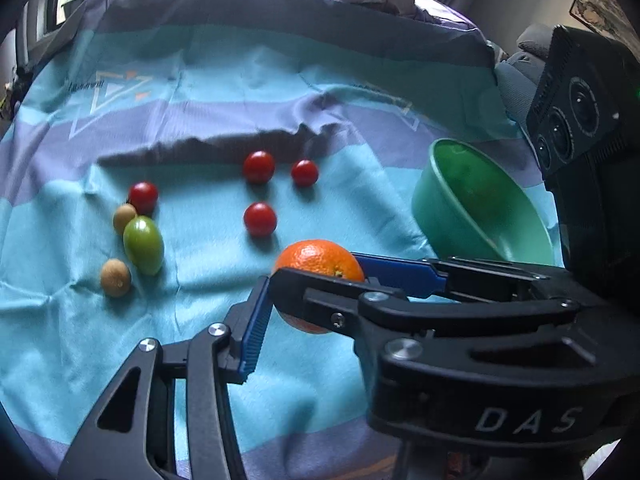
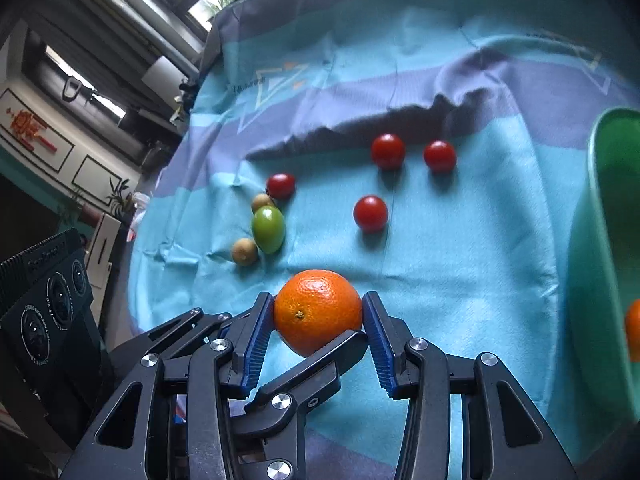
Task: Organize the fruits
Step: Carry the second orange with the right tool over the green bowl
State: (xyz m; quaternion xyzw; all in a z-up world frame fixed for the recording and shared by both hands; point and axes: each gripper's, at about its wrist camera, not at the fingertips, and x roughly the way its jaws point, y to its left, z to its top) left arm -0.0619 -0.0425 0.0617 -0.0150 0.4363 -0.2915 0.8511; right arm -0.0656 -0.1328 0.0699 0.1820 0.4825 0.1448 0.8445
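The right gripper [image 2: 319, 322] is clamped on the orange [image 2: 318, 312], its blue pads pressed to both sides, low over the striped blue cloth [image 2: 460, 264]. The left gripper [image 1: 312, 320] reaches in from the side with its fingers spread around the same orange; whether they touch it is hard to tell. Beyond lie four red tomatoes [image 2: 371, 213], a green fruit [image 2: 268, 229] and two small brown fruits [image 2: 245, 251]. To the right, the green bowl [image 1: 480, 216] sits tilted.

Right gripper [image 2: 319, 316]: black linkage arms, silver round screws, blue ribbed pads [image 2: 256, 350]. Left gripper [image 1: 310, 298]: same build.
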